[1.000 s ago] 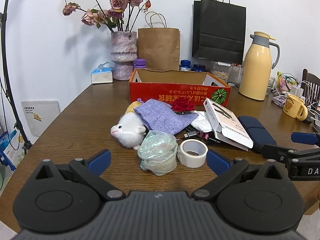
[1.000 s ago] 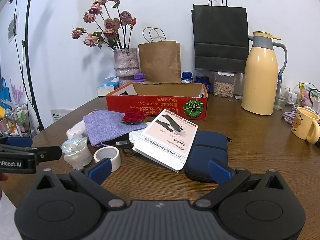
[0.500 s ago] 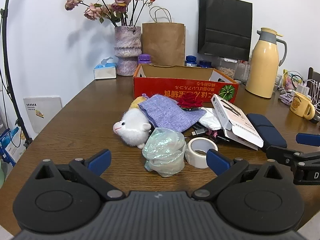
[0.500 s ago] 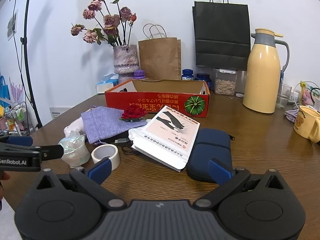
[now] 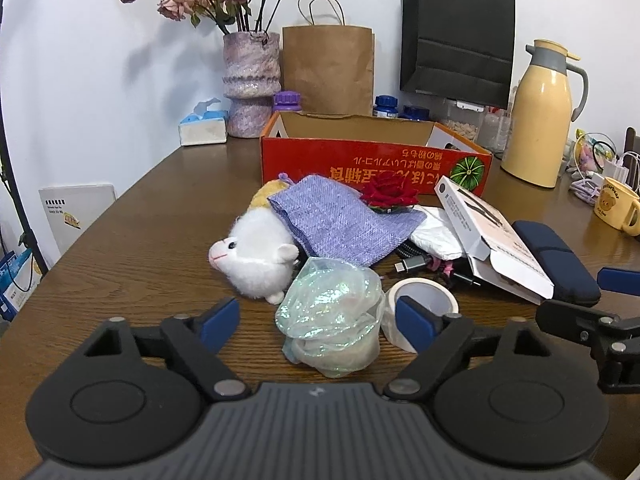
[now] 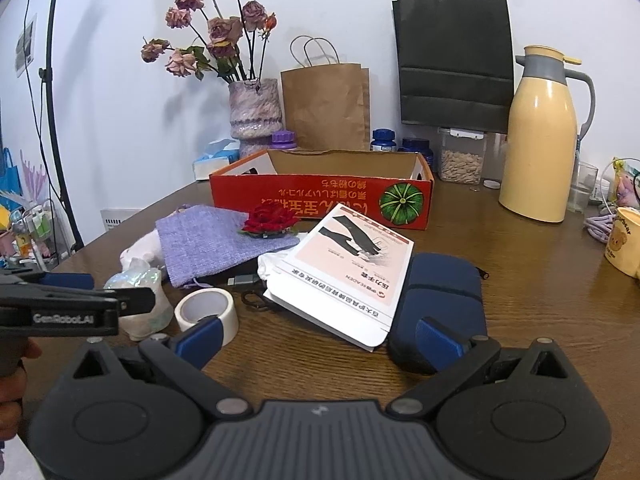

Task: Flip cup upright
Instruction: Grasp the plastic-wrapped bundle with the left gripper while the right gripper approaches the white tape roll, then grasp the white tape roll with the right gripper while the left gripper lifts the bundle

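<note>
In the left wrist view, the left gripper (image 5: pixel 318 318) has its fingers (image 5: pixel 219 317) spread wide apart, and the iridescent cup (image 5: pixel 331 318) lies mouth-down on the brown table (image 5: pixel 132 248) in the gap between them, touched by neither. A roll of white tape (image 5: pixel 420 308) stands just right of the cup, partly behind the right-hand finger. A white plush toy (image 5: pixel 256 258) lies just beyond the cup to the left, with a purple cloth pouch (image 5: pixel 340 224) over its far side and a red rose (image 5: pixel 389 196) on the pouch. Farther back stands an open red cardboard box (image 5: pixel 372 164); a white carton (image 5: pixel 492 240) leans against a dark blue case (image 5: pixel 560 260) to the right. The right gripper (image 5: pixel 596 328) enters at the right edge. In the right wrist view, the right gripper (image 6: pixel 318 334) also has its fingers (image 6: pixel 200 334) held wide apart, holding nothing, above the table near the tape and the blue case. The left gripper reaches in from the left edge, held by a hand (image 6: pixel 12 392), with the cup at its tip, beside the tape.
</note>
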`<move>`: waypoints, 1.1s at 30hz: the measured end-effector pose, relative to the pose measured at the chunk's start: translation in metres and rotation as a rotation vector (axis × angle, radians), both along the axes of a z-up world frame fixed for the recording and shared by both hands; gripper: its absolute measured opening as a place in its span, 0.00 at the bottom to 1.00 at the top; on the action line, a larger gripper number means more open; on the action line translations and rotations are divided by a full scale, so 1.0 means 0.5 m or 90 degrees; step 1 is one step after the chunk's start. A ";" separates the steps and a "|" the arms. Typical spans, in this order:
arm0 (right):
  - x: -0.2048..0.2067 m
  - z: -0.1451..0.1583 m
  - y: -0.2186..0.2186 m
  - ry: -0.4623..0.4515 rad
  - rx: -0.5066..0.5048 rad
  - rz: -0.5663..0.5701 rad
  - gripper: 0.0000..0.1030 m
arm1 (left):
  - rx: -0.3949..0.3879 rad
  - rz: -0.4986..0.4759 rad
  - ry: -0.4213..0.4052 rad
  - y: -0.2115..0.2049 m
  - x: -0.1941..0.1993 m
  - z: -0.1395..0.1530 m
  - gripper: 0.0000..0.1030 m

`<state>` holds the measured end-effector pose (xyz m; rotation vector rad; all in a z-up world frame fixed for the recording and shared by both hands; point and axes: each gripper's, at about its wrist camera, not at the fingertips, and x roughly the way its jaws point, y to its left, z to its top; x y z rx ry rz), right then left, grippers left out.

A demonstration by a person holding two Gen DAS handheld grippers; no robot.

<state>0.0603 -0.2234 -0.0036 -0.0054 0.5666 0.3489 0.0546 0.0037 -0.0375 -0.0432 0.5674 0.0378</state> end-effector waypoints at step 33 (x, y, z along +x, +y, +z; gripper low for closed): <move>0.031 -0.024 0.158 0.022 -0.038 0.082 0.94 | -0.015 -0.003 -0.017 0.099 -0.007 0.012 0.41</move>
